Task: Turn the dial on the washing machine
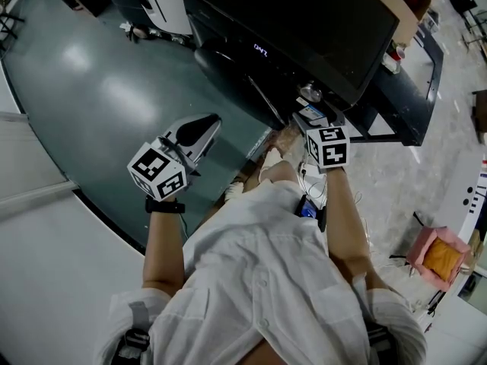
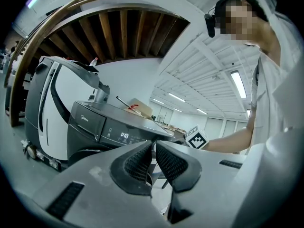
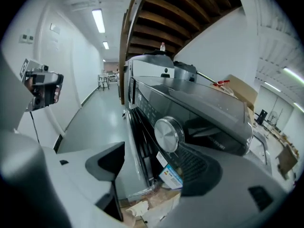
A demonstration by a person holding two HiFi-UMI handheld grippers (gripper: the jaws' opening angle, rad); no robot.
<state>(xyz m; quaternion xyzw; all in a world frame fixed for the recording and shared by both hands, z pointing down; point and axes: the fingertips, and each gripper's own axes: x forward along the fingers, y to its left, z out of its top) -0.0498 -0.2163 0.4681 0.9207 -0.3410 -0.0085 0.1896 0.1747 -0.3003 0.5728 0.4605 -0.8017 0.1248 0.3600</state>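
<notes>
Now: our right claw [image 3: 153,161] gapes wide, empty, just short of the dial [image 3: 168,133] on the washing machine's [image 3: 209,108] front panel; we judge it's lining up to straddle it. Left claw [image 2: 153,161] pinched together on nothing, parked clear.

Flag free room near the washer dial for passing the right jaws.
Free: bare floor in front of the washing machine, up to the dial. Right gripper open, jaws apart, not on it. Crowded: cardboard box on top; label and clutter beneath the dial.
</notes>
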